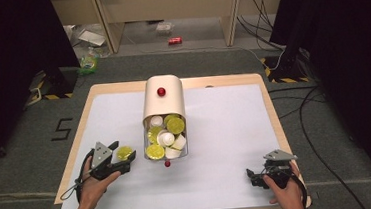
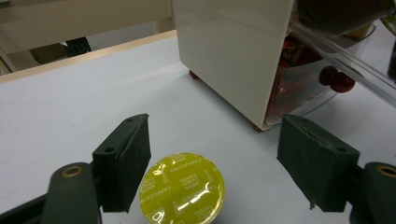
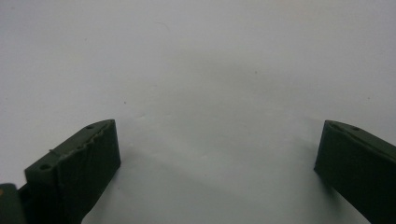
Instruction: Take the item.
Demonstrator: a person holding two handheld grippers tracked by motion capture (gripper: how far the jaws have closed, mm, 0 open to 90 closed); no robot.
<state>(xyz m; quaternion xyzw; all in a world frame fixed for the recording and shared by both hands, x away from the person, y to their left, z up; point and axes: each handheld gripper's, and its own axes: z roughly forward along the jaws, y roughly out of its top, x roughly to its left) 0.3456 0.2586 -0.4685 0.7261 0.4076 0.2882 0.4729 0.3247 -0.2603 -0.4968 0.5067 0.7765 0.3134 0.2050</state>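
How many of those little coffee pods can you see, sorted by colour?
Counted from the high view, as far as the pile shows; any buried underneath stay hidden.
Yellow-green pods: 4, three in the drawer and one loose pod by the left gripper
White pods: 4, all in the drawer
Total: 8

both grippers black w/ dark green jaw pads, screw holes in the pads. left gripper (image 1: 127, 159) & right gripper (image 1: 251, 175) each carry a grey 3-cornered top plate, black cable trailing.
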